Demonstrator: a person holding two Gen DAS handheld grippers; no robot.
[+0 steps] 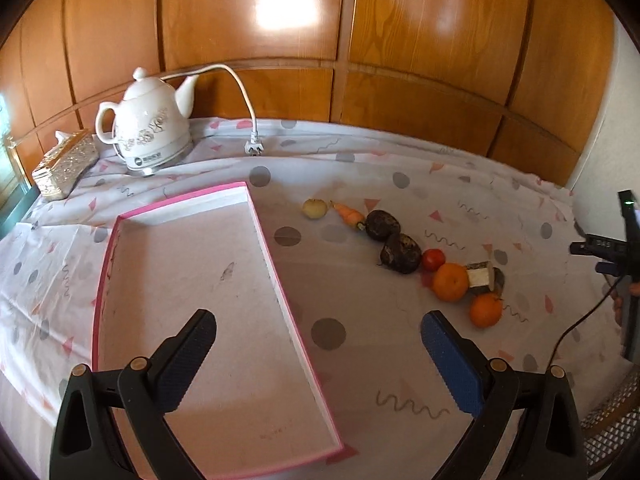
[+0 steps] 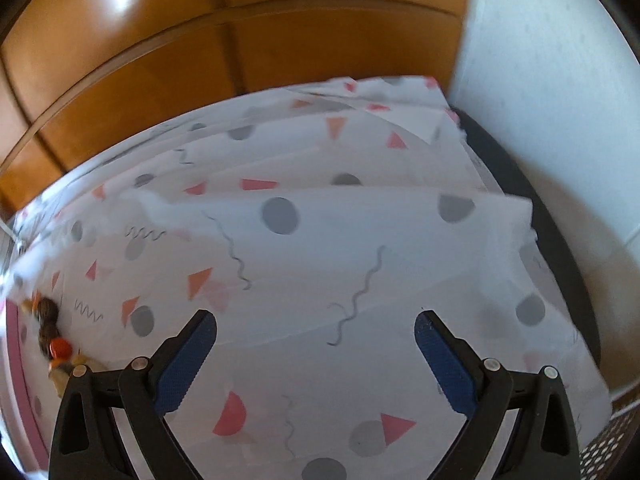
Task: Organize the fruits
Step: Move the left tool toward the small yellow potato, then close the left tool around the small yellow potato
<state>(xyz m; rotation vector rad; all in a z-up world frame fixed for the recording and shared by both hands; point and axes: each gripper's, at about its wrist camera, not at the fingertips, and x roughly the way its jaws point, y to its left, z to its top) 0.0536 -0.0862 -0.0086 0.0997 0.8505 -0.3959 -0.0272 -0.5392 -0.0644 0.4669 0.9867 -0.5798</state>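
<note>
fruit in a row, tray bare

the left gripper (image 1: pixel 318 330) hangs with jaws wide over the right edge of the pink tray (image 1: pixel 120 248), holding nothing. the produce lies on the cloth (image 1: pixel 360 168) right of the tray: two oranges (image 1: pixel 450 282), a tomato (image 1: pixel 433 260), a carrot (image 1: pixel 350 214) among them. the right gripper (image 2: pixel 316 330) is also spread wide and empty, above bare cloth, the row far to its left.

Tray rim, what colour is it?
Pink, with a pale inside; the tray shows best in the left wrist view.
</note>
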